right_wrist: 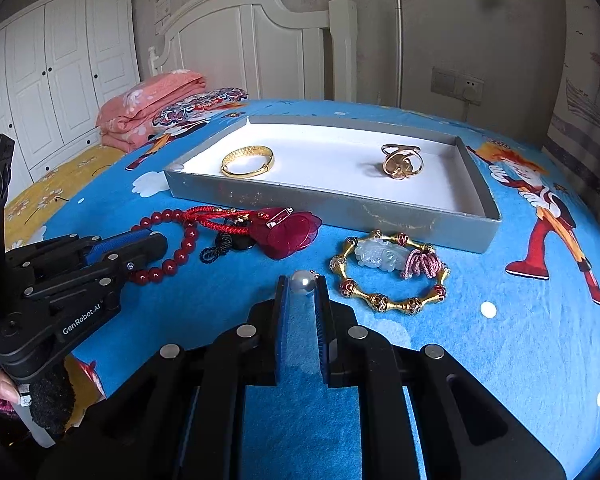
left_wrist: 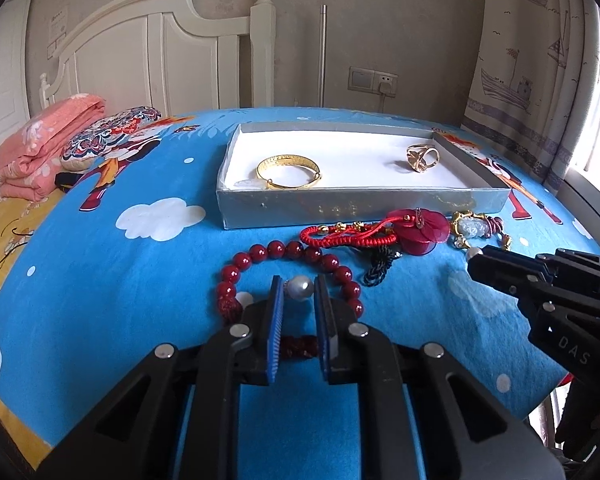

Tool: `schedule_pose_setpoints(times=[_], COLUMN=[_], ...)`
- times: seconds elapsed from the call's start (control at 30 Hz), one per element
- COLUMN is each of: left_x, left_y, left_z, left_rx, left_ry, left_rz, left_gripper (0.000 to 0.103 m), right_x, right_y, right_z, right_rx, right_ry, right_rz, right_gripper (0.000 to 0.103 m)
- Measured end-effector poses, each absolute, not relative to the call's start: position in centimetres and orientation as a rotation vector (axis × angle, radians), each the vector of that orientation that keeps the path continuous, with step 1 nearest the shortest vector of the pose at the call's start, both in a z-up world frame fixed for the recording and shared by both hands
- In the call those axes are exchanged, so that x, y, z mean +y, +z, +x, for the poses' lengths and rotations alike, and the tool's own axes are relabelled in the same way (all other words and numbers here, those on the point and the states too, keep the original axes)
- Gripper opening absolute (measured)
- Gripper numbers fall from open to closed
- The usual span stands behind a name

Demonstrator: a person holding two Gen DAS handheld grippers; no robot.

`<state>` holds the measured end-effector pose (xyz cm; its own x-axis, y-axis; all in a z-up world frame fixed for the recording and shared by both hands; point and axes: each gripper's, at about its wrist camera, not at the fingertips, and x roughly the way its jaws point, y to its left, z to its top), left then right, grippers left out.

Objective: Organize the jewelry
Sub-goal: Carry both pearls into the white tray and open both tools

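1. First, from the left wrist: the left gripper (left_wrist: 298, 285) has its jaws narrow and pinches a first pearl (left_wrist: 301, 289) between the tips of its blue pads.
2. Around the tips lies a red bead bracelet (left_wrist: 260, 252) on the blue bedcover (left_wrist: 100, 260); the pearl is inside its ring.
3. Just beyond the beads and a little to the right lie a red cord bracelet (left_wrist: 340, 236) and a red flower brooch (left_wrist: 420, 232), which touch each other.
4. Further ahead stands a grey box (left_wrist: 340, 204). A gold bangle (left_wrist: 288, 172) lies in its left part and a gold ring (left_wrist: 422, 158) in its right part, well apart.
5. To the right, the right gripper (left_wrist: 475, 258) comes in from the side with a second pearl (left_wrist: 474, 253) at its tip, near a jade bracelet (left_wrist: 476, 228).
6. Next, from the right wrist: the right gripper (right_wrist: 300, 280) also has narrow jaws and pinches the second pearl (right_wrist: 302, 281) between its pad tips.
7. Just to the right of the tips lies the jade bracelet (right_wrist: 388, 272), with gold beads and a pink tassel.
8. Ahead is the grey box (right_wrist: 300, 200) with the gold bangle (right_wrist: 247, 162) and the gold ring (right_wrist: 402, 162) inside.
9. To the left, the left gripper (right_wrist: 160, 240) has its fingers close together over the red bead bracelet (right_wrist: 180, 248); its pearl is hidden in this view. The red flower brooch (right_wrist: 288, 232) lies beyond it, near the box.
10. A fingertip (right_wrist: 0, 390) of the person shows at the lower left edge, beside the left gripper's handle.
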<state>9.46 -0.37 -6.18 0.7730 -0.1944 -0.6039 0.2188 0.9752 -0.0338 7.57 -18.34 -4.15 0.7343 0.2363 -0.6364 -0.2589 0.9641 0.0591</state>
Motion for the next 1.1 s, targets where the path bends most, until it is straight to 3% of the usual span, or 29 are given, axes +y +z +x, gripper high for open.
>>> schedule_pose_setpoints(times=[1.1], left_x=[-3.3], left_y=[-3.7], left_z=[7.4], left_rx=[0.545], left_ry=[-0.154], left_rz=[0.053], left_gripper=[0.015], right_x=[-19.8], right_y=[-2.8], right_z=[5.6], right_rx=[0.602], right_ry=[0.149], right_rz=[0.021], right_gripper=[0.012])
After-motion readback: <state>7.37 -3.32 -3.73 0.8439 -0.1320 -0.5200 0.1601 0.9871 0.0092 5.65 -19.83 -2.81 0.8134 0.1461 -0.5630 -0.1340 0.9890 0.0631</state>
